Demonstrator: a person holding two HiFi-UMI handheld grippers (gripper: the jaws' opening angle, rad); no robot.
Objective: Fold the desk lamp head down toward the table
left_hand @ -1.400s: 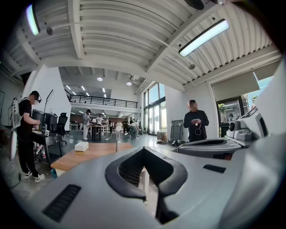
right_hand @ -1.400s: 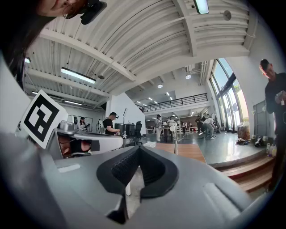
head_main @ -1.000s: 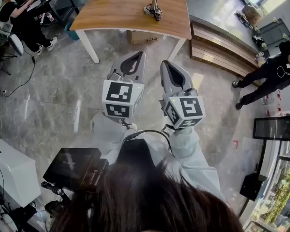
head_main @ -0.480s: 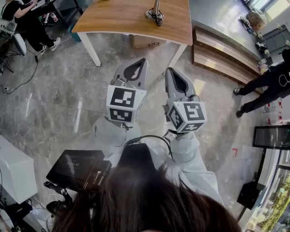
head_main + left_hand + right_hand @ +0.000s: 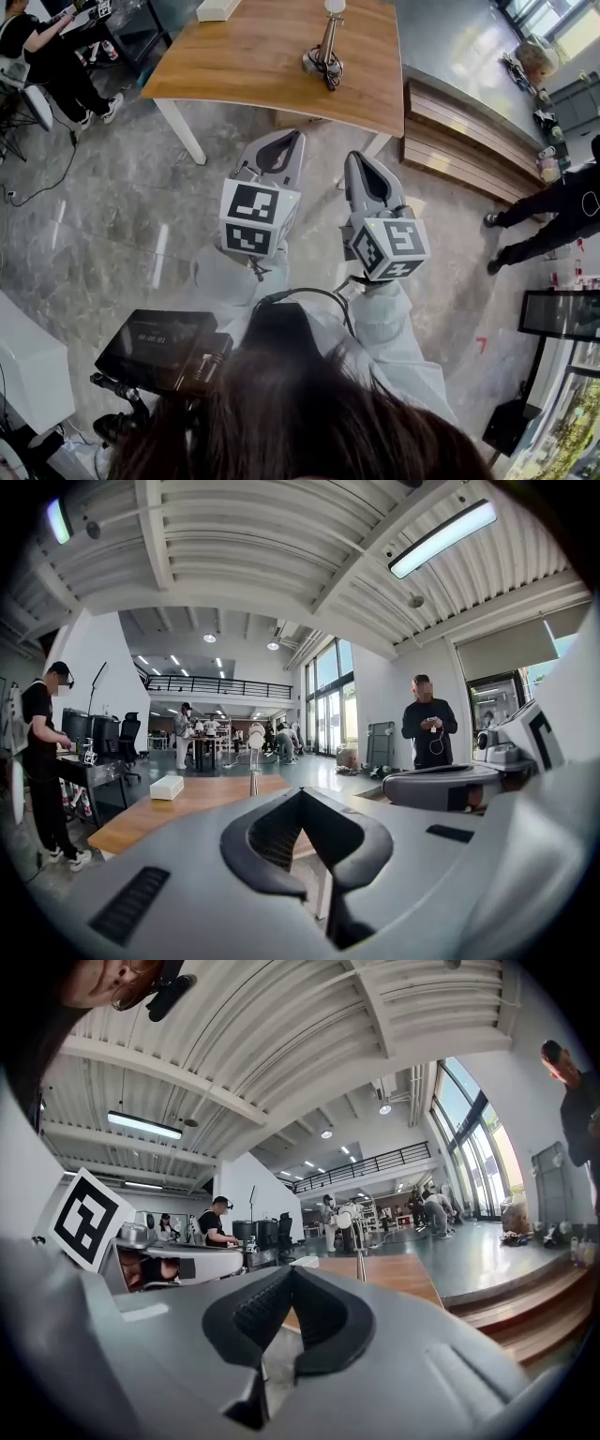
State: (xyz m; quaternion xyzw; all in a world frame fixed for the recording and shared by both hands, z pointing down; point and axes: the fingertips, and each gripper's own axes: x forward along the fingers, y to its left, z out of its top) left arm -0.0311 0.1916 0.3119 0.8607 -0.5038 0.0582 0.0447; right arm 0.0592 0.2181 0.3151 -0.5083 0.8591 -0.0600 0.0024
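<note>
The desk lamp (image 5: 324, 49) stands upright on the wooden table (image 5: 244, 66), its round base wound with cable and its white head (image 5: 335, 6) at the top edge of the head view. My left gripper (image 5: 289, 137) and right gripper (image 5: 354, 157) are side by side over the floor, short of the table's near edge, both shut with nothing in them. In the left gripper view the lamp (image 5: 254, 761) rises just beyond the shut tips (image 5: 300, 791). The right gripper view shows the lamp (image 5: 359, 1252) right of its shut tips (image 5: 291, 1269).
A white box (image 5: 217, 9) lies on the table's far left. A black case (image 5: 159, 349) sits on the floor at my left. Wooden steps (image 5: 469, 112) run at the right, where a person (image 5: 553, 197) stands. Another person (image 5: 52, 56) sits at far left.
Both grippers have moved forward together toward the table. The table and lamp now sit lower and larger in the head view. The jaws stayed shut.
</note>
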